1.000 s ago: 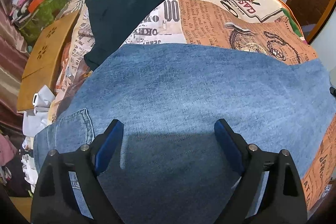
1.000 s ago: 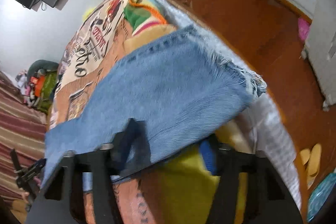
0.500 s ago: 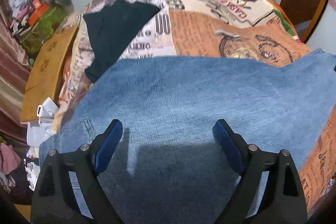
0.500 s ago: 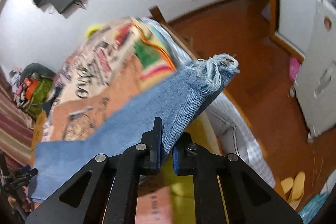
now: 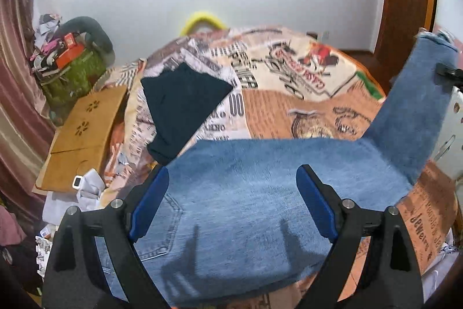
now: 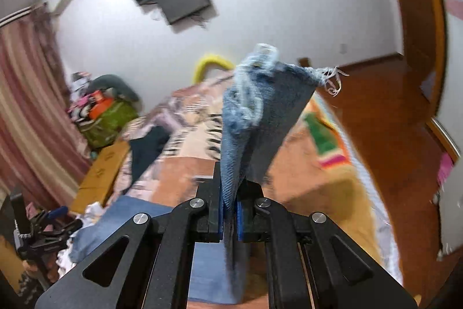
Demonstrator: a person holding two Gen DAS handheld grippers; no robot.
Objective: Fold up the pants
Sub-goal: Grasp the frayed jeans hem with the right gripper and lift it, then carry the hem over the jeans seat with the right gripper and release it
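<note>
Right jaws: the right gripper (image 6: 230, 210) is clenched on the frayed leg hem (image 6: 260, 83) of the jeans (image 5: 246, 193); the cloth runs up out of the pinch and flops over at the top, loose threads trailing to one side.
Left jaws: the left gripper (image 5: 233, 201) is released, its blue pads (image 5: 150, 204) spread wide above the denim with nothing between them; its shadow falls on the cloth below.
Where the jeans are: spread across the near part of the bed (image 5: 289, 71), back pocket (image 5: 162, 222) by the left pad, the leg end lifted at the right edge of the left wrist view.
Weight: denim looks thick, so probably fairly heavy; the raised leg hangs in a taut band instead of fluttering.
Stiffness: soft enough to drape, but likely firm enough to hold a crease once laid flat.
Slip: the weave is rough and the bedspread is cloth, so dragging would likely pull both; lifting clear seems safer.
Weak spot: the fringe could slip out thread by thread, so the bite should sit behind it, as it does now.
Where the left should grip: probably the waistband edge or the fold line, to pin it.
Around: dark garment (image 5: 179, 100) and wooden board (image 5: 84, 129) lie well apart from the jeans.
</note>
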